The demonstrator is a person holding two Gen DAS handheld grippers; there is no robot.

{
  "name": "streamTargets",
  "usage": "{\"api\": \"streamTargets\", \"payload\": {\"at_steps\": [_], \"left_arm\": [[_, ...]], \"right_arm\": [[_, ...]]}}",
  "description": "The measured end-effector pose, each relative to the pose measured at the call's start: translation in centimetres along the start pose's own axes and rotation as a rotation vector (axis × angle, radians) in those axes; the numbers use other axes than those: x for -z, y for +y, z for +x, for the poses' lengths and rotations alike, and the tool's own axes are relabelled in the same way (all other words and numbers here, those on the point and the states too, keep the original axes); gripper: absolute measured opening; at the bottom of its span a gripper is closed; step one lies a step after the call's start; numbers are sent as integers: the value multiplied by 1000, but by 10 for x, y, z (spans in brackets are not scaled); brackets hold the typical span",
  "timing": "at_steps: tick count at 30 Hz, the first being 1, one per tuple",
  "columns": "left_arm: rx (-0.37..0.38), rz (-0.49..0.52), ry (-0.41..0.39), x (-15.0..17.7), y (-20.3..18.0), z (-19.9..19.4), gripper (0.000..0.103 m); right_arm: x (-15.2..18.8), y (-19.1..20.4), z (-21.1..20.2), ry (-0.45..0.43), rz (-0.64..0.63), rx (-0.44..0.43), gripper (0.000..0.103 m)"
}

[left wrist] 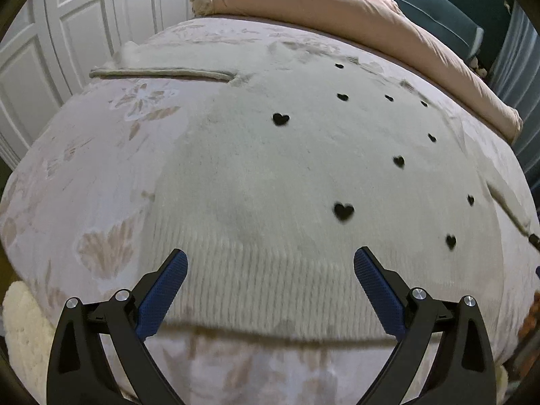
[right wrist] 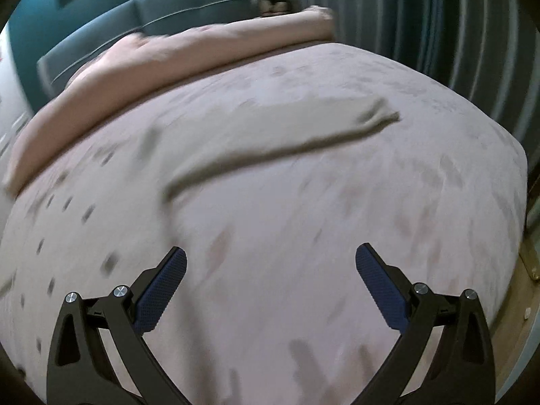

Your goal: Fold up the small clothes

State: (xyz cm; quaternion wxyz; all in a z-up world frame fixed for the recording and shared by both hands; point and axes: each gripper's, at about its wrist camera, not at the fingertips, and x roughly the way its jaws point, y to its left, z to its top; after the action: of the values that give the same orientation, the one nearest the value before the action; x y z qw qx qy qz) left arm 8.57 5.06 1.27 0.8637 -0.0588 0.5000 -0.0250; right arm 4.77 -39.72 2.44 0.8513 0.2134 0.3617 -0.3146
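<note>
A cream knit sweater (left wrist: 270,168) with small black hearts lies flat on the bed. Its ribbed hem (left wrist: 270,290) is nearest me and one sleeve (left wrist: 162,73) stretches left at the far side. My left gripper (left wrist: 270,263) is open and empty, hovering just above the hem. In the blurred right wrist view the sweater's other sleeve (right wrist: 280,135) lies stretched out to the right across the bedspread. My right gripper (right wrist: 270,263) is open and empty, above bare bedspread in front of that sleeve.
The bed has a pale pink floral bedspread (left wrist: 101,175). A rolled pink duvet (left wrist: 354,23) lies along the teal headboard (right wrist: 141,10). White closet doors (left wrist: 67,33) stand left, striped curtains (right wrist: 438,27) right. A fluffy cream rug (left wrist: 20,330) is by the bed's edge.
</note>
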Motion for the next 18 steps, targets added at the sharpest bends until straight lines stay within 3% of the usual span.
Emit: {"api": "streamTargets", "payload": {"at_steps": [5, 10, 14, 15, 16, 17, 18], "left_arm": [[-32, -20, 6, -19, 1, 17, 97], [-59, -38, 22, -35, -1, 39, 97], [-58, -61, 41, -45, -1, 56, 97], [-59, -62, 41, -46, -1, 58, 97], [-64, -62, 39, -47, -1, 61, 97], [-69, -61, 35, -49, -1, 63, 97], [-69, -59, 27, -51, -1, 65, 97]], "right_arm": [[-66, -68, 79, 35, 220, 31, 98], [-100, -108, 135, 54, 410, 63, 98], [-117, -119, 164, 62, 492, 50, 96], [-123, -118, 170, 56, 501, 49, 84], [-129, -116, 173, 50, 505, 38, 62], [-133, -114, 177, 51, 509, 22, 53], [-141, -107, 182, 58, 520, -5, 24]]}}
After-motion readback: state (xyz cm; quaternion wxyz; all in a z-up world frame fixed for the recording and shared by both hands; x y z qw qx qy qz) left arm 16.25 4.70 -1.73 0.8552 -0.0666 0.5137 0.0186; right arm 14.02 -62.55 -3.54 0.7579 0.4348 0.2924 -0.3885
